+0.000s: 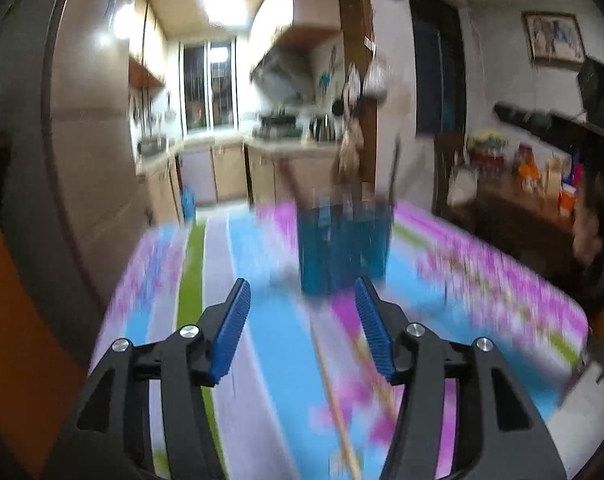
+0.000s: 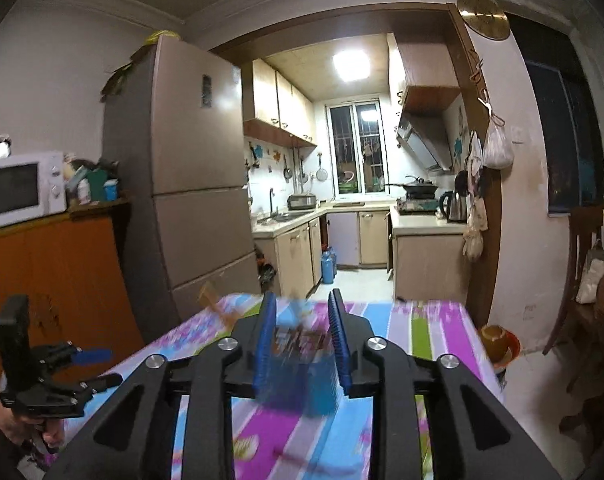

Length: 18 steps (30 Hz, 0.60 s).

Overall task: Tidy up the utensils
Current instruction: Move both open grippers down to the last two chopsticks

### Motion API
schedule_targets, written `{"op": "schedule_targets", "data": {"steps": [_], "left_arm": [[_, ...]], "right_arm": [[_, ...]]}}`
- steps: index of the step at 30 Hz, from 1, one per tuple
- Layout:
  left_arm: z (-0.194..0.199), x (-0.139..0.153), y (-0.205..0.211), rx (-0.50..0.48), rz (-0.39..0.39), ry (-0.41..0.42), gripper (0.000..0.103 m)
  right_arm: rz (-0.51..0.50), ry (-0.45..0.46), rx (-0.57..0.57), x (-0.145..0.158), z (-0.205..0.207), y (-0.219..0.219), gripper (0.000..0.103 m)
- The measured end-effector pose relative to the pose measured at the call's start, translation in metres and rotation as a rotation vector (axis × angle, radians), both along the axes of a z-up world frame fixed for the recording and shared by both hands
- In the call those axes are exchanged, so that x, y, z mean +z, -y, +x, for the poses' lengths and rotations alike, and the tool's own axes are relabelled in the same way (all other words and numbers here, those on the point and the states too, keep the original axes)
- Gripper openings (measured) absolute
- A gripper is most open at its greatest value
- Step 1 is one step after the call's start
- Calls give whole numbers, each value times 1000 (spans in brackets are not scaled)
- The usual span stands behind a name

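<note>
A blue slotted utensil holder (image 1: 343,248) stands on the striped tablecloth (image 1: 262,360), with dark handles sticking up from it. My left gripper (image 1: 302,292) is open and empty, a short way in front of the holder. Wooden chopsticks (image 1: 337,408) lie on the cloth between and below its fingers. In the right wrist view the holder (image 2: 302,384) sits blurred between my right gripper's (image 2: 302,304) blue pads, which stand apart; whether they touch it I cannot tell. The left gripper (image 2: 90,356) shows at the lower left of that view.
An orange cabinet (image 2: 62,280) with a microwave (image 2: 18,188) and a tall fridge (image 2: 190,184) stand left of the table. A cluttered dark side table (image 1: 533,200) is on the right. An orange bowl (image 2: 497,340) sits beyond the table's right edge. The kitchen lies behind.
</note>
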<state>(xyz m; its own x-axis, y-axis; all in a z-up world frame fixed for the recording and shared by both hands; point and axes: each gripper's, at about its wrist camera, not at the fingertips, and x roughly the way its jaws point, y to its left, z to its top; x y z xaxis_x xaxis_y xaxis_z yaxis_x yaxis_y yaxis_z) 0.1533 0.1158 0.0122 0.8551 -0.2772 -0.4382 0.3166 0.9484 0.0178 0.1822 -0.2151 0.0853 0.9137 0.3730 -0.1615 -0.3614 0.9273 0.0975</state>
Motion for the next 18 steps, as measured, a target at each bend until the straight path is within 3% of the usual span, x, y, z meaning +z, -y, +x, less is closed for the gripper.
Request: {"op": "schedule_targets", "data": {"steps": [4,11,13,14,16,18], "left_arm": [[-42,-62,-16,-3,-21,-122,56],[-78,-107,-2,-38,-39,-172,56],[-81,-115,0,-38,-45,-173,50],[-80,-120,1,-37,-47,-179,41],[-79,-124,1,-25,-51,-161,39],[-75,-123,4,-28,-52,-157,29]], "right_arm": [[0,-50,-2,-53,-48,-12,30],[38,-174,-26,-129,-100,-30,30],[39,-185,-36,-136,-105,-33,30],[33,-185,-43,-140,-108,-35,30],[32,-192,-52,-145,-112,-37,30],[28,-198,-57,-151,-114,-40,30]]}}
